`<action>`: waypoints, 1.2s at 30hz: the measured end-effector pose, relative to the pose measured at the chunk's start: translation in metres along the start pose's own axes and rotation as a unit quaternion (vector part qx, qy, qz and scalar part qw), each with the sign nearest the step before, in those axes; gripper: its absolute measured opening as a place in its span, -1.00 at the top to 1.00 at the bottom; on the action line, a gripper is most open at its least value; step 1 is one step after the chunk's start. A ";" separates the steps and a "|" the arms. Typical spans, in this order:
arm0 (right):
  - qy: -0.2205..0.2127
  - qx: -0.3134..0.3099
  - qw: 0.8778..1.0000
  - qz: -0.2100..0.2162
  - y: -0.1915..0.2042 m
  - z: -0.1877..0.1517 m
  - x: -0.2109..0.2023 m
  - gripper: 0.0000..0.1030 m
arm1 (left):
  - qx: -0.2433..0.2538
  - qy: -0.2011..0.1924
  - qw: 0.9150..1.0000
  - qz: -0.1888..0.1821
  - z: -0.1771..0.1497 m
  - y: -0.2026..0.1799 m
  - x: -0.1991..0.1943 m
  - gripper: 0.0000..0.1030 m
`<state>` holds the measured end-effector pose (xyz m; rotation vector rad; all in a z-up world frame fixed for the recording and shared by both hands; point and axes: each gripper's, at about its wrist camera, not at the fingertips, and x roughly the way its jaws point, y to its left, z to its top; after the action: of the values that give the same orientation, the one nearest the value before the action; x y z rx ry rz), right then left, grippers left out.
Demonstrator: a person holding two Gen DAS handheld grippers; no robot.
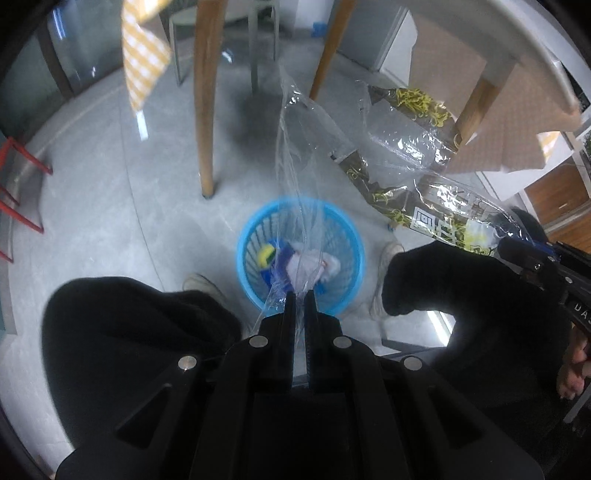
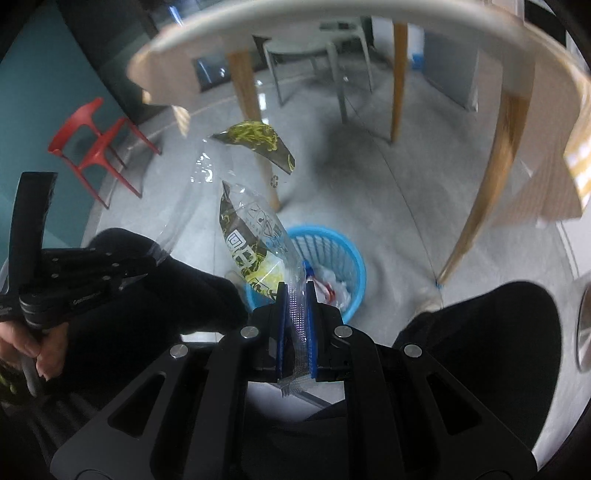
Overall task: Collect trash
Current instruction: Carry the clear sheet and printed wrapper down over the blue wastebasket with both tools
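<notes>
A big clear plastic wrapper (image 2: 251, 236) with a dark print and yellow noodle pattern hangs stretched between both grippers. My left gripper (image 1: 300, 295) is shut on its clear end (image 1: 295, 155). My right gripper (image 2: 295, 286) is shut on its sealed edge between blue pads. Both point down over a blue slatted basket (image 1: 243, 240) on the floor, which holds crumpled white paper (image 1: 314, 264) and a yellow-green item (image 1: 266, 255). The right gripper (image 1: 513, 247) shows at the right of the left wrist view, and the left gripper (image 2: 147, 264) at the left of the right wrist view.
A person's black-trousered knees (image 1: 140, 332) and pale shoes (image 1: 201, 284) flank the basket (image 2: 354, 258). Wooden table legs (image 1: 205, 110) stand behind it under a white round tabletop (image 2: 332, 22). A yellow checked cloth (image 1: 142, 55) hangs down. A red chair (image 2: 96, 144) stands far left.
</notes>
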<state>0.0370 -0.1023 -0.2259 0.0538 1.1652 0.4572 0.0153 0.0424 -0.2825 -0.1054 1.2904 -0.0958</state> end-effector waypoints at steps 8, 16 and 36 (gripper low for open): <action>0.031 0.032 0.999 -0.018 -0.018 0.005 0.039 0.84 | -0.008 0.029 1.000 0.003 0.019 -0.007 0.042 0.92; 0.057 0.054 0.996 -0.035 -0.023 0.016 0.073 0.84 | -0.029 0.071 0.997 -0.014 0.032 -0.007 0.077 0.92; 0.167 0.114 0.976 -0.079 -0.051 0.017 0.207 0.84 | -0.030 0.200 0.979 0.024 0.052 -0.006 0.195 0.93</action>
<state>0.1337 -0.0673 -0.4134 0.0849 1.5379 0.1934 0.1184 0.0122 -0.4537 -0.1098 1.6977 -0.0374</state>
